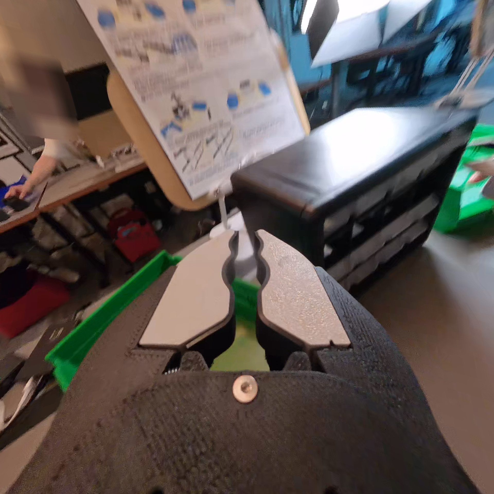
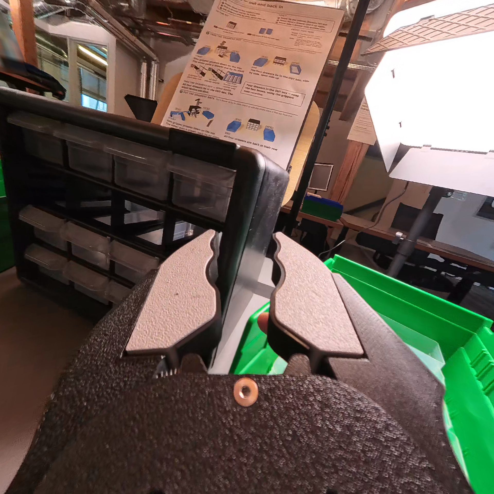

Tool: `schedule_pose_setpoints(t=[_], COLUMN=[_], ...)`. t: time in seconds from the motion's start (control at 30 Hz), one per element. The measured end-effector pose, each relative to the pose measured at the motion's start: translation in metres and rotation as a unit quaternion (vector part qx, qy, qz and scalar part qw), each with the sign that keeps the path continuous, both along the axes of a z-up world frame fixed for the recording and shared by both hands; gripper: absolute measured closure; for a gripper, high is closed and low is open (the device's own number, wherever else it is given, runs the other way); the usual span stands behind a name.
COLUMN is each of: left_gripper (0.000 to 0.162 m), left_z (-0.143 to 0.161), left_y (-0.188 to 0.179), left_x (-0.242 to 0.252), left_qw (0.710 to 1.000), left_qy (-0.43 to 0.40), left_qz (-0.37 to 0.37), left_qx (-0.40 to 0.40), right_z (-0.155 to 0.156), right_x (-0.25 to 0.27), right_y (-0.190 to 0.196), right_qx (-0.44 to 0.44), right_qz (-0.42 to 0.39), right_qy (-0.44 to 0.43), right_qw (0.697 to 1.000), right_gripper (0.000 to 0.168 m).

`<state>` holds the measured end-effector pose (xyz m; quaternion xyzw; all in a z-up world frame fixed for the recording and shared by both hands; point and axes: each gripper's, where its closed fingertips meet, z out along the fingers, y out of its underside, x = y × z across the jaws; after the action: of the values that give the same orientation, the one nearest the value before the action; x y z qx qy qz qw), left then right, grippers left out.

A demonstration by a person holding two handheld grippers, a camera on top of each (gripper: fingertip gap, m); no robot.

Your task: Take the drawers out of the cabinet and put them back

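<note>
While the left view is motion-blurred, the left gripper [image 1: 246, 238] shows a narrow gap between its fingers and nothing in it; green bin [image 1: 112, 307] sits below it. Cabinet [image 1: 347, 165] lies ahead and to the right, drawer fronts toward table [image 1: 427, 307]. Right gripper [image 2: 244, 240] is parted wider, straddling the cabinet's [image 2: 251, 187] right front edge, grip not confirmed. Second drawer row looks empty; other rows hold clear drawers [image 2: 139, 171]. Another green bin [image 2: 401, 307] is just right, clear drawers apparently inside. Instruction sheet [image 2: 256, 80] stands behind.
</note>
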<state>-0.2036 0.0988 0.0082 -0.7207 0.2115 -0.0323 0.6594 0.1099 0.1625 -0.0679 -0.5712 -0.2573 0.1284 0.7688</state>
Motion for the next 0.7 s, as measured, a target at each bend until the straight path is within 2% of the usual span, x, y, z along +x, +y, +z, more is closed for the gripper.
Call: schedule_pose_setpoints(t=[0.1, 0.2, 0.3, 0.37, 0.47, 0.6, 0.67, 0.7], left_gripper=[0.139, 0.115, 0.101, 0.098, 0.1, 0.116, 0.129, 0.13], left_z=[-0.052, -0.104, -0.141, -0.163, -0.194, -0.216, -0.219, -0.219], left_y=[-0.007, -0.017, -0.026, -0.029, -0.029, -0.029, -0.028, -0.028], left_x=[-0.013, -0.008, -0.001, -0.003, -0.007, -0.009, -0.003, -0.001], left_qw=[0.995, 0.98, 0.961, 0.948, 0.929, 0.908, 0.911, 0.912], left_qy=[0.053, 0.087, 0.122, 0.155, 0.197, 0.247, 0.238, 0.24], left_qz=[0.022, -0.001, -0.018, -0.019, -0.019, -0.02, -0.034, -0.037], left_qx=[-0.081, -0.181, -0.247, -0.278, -0.314, -0.339, -0.336, -0.331], right_z=[0.004, 0.007, 0.009, 0.01, 0.019, 0.051, 0.052, 0.043], right_x=[0.009, 0.019, 0.032, 0.042, 0.057, 0.089, 0.092, 0.09], right_y=[0.003, 0.006, 0.011, 0.014, 0.02, 0.018, 0.013, 0.01], right_qx=[0.001, -0.005, -0.018, -0.033, -0.049, -0.08, -0.131, -0.159], right_qz=[-0.011, -0.02, -0.035, -0.04, -0.046, -0.042, -0.004, 0.014], right_qy=[0.003, 0.015, 0.022, 0.031, 0.037, 0.064, 0.032, -0.013], right_qw=[1.0, 1.0, 0.999, 0.998, 0.997, 0.994, 0.991, 0.987], right_gripper=[0.133, 0.134, 0.133, 0.133, 0.133, 0.133, 0.133, 0.131])
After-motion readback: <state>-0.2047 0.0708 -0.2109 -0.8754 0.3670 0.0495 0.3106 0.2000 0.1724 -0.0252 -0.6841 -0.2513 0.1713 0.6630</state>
